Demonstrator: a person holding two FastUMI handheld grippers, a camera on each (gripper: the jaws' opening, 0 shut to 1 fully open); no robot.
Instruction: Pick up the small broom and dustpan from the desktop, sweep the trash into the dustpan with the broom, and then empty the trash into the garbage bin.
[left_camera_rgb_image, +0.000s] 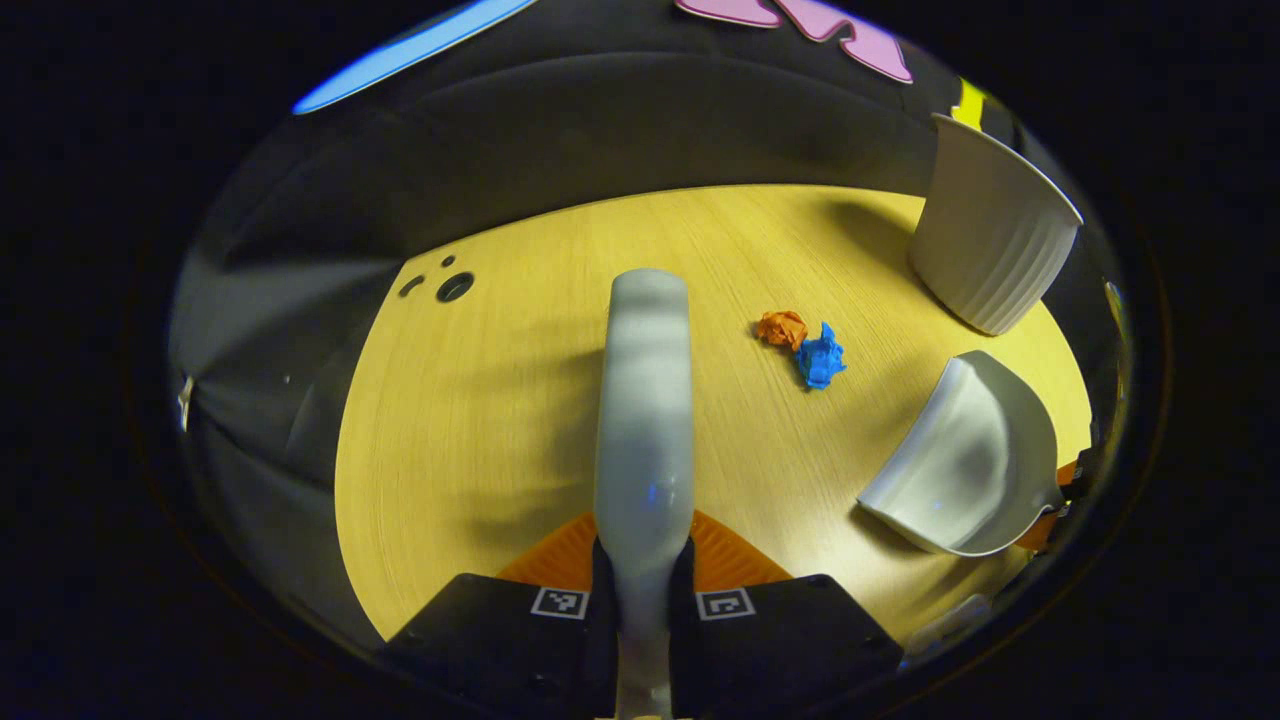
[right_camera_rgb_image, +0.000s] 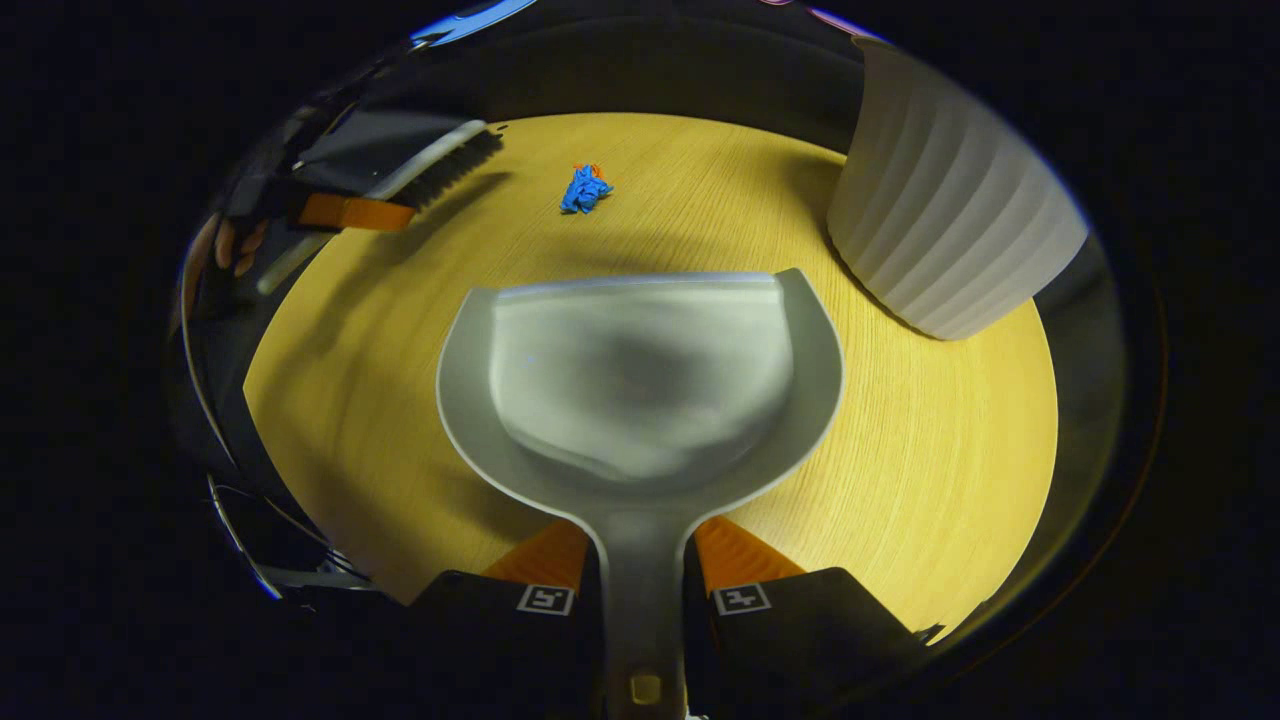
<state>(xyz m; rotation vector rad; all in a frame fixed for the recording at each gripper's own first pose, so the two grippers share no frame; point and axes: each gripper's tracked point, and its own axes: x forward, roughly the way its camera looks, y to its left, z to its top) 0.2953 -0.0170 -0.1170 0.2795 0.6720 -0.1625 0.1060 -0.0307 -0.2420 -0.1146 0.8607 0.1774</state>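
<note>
1. Left gripper (left_camera_rgb_image: 642, 590): its two fingers are clamped on the handle of the small broom (left_camera_rgb_image: 645, 400), which runs straight ahead above the desktop (left_camera_rgb_image: 470, 440). In the right gripper view the same broom (right_camera_rgb_image: 440, 165) appears with its dark bristles pointing down toward the wood.
2. Right gripper (right_camera_rgb_image: 640, 585): its fingers are pressed on the handle of the dustpan (right_camera_rgb_image: 640, 390), whose open mouth faces away from the holder and toward the trash. In the left gripper view the dustpan (left_camera_rgb_image: 965, 455) hangs tilted, and whether its lip touches the wood cannot be told.
3. Trash: a crumpled blue paper ball (left_camera_rgb_image: 821, 358) lies on the wood, touching or just beside a crumpled orange paper ball (left_camera_rgb_image: 781, 327). Relative to the dustpan, both lie beyond its mouth, between it and the broom. In the right gripper view the blue paper ball (right_camera_rgb_image: 584, 190) largely hides the orange one.
4. Garbage bin (left_camera_rgb_image: 990, 245): a pale ribbed tub standing upright on the desktop, just beside the dustpan and on the far side of it from the broom.
5. Step in hand, as judged: both tools are picked up and the pan is empty, so sweeping is about to begin.
6. Next move, as judged: the dustpan lip must be laid flat on the wood near the paper, and the bristles set down behind the paper, then drawn toward the pan.
</note>
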